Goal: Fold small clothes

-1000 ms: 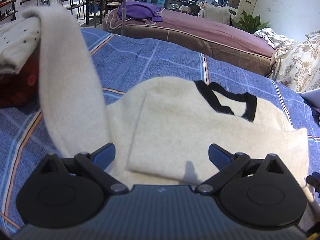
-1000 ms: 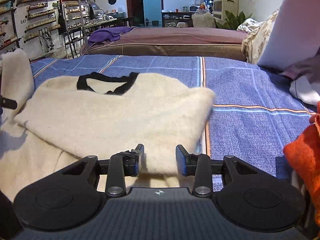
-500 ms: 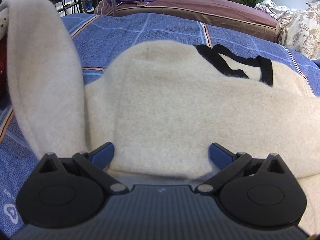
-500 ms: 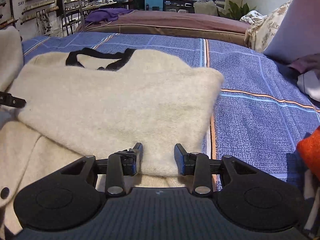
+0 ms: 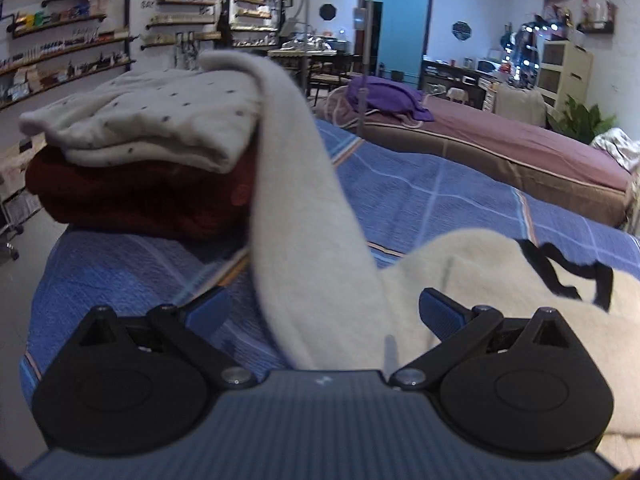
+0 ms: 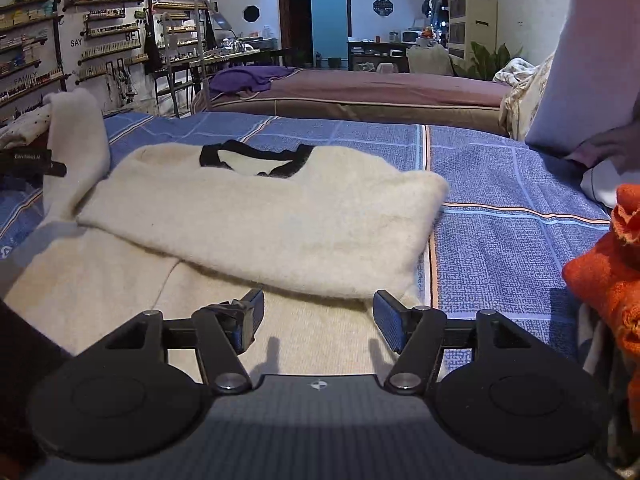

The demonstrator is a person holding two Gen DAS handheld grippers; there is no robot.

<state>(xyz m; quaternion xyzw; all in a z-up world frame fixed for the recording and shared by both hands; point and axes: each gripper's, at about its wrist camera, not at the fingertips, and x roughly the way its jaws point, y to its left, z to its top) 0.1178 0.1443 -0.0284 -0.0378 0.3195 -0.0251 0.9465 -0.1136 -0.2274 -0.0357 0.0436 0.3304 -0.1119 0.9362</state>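
R hand-held gripper [image 6: 318, 318] opening – off cream sweater [image 6: 256, 220] | sleeve [image 5: 296, 216] unfolded

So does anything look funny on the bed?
Yes: the cream sweater is partly folded, but one sleeve sticks out sideways and is draped up over the stack of folded clothes instead of lying flat.

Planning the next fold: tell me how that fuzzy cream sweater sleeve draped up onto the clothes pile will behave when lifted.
The fuzzy cream sweater sleeve will probably hang limp, since it already sags from the folded clothes pile to the blue plaid bedspread. Its fuzzy knit looks grippy, unlikely to slip. It may drag the pile's top garment.
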